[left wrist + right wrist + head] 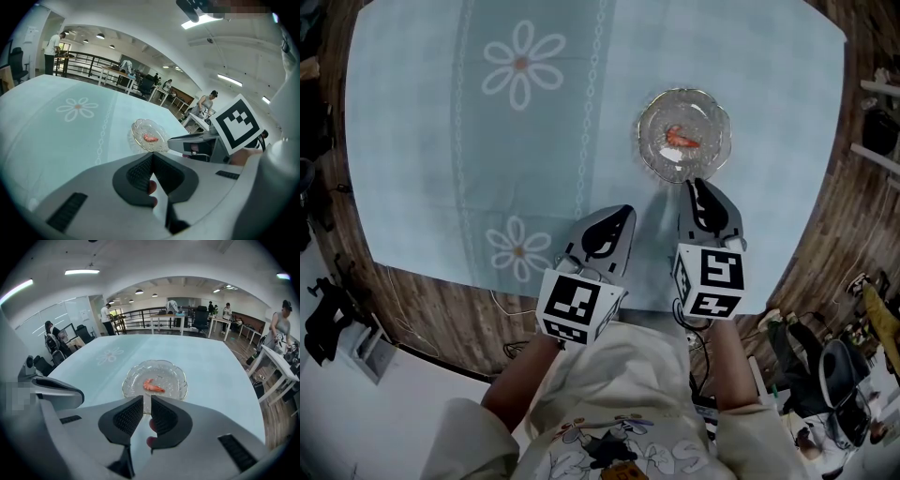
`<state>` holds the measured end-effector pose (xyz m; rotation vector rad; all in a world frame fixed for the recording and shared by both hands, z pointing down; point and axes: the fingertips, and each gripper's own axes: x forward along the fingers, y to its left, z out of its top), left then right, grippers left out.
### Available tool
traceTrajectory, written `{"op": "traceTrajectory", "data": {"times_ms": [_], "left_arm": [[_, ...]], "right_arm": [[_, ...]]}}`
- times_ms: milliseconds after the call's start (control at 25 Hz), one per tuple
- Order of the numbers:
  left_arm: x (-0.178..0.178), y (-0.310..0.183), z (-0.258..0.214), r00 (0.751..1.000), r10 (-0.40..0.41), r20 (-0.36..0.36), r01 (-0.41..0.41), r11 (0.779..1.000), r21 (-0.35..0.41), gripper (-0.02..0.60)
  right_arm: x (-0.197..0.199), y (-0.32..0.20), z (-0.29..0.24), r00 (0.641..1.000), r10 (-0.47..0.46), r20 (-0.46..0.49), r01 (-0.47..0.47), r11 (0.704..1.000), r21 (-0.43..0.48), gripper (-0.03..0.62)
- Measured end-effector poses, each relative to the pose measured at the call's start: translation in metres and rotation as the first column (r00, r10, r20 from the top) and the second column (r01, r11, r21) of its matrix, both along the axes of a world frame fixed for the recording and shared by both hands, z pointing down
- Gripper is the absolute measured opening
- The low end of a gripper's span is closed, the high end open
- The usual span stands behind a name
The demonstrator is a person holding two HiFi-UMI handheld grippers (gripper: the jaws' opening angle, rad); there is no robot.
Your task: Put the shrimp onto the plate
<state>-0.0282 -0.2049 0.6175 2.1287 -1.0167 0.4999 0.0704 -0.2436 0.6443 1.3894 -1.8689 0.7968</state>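
Note:
A small orange shrimp lies in the middle of a clear scalloped glass plate on the pale blue tablecloth. In the right gripper view the shrimp and the plate sit just beyond my jaws. My right gripper hovers at the plate's near rim; its jaws are shut, with only a thin slit between the pads, and hold nothing. My left gripper is lower and to the left of the plate, its tips touching and empty. From the left gripper view, the plate with the shrimp lies ahead and to the right.
The tablecloth has white daisy prints and a dotted stripe. The wooden table edge curves round at the right and front. Bags and gear sit on the floor at the right. People and desks stand far off in the room.

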Motion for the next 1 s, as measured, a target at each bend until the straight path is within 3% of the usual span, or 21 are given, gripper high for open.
{"op": "traceTrajectory", "data": {"times_ms": [400, 1000], "left_arm": [[0.008, 0.012, -0.044, 1.0, -0.022, 0.001, 0.022, 0.996, 0.081, 0.008], [0.014, 0.065, -0.134, 0.998, -0.069, -0.012, 0.069, 0.97, 0.231, 0.008]], "right_arm": [[0.005, 0.017, -0.064, 0.996, -0.001, 0.094, -0.012, 0.991, 0.136, 0.048], [0.006, 0.09, -0.147, 0.988, -0.068, 0.138, 0.028, 0.962, 0.273, 0.028]]}}
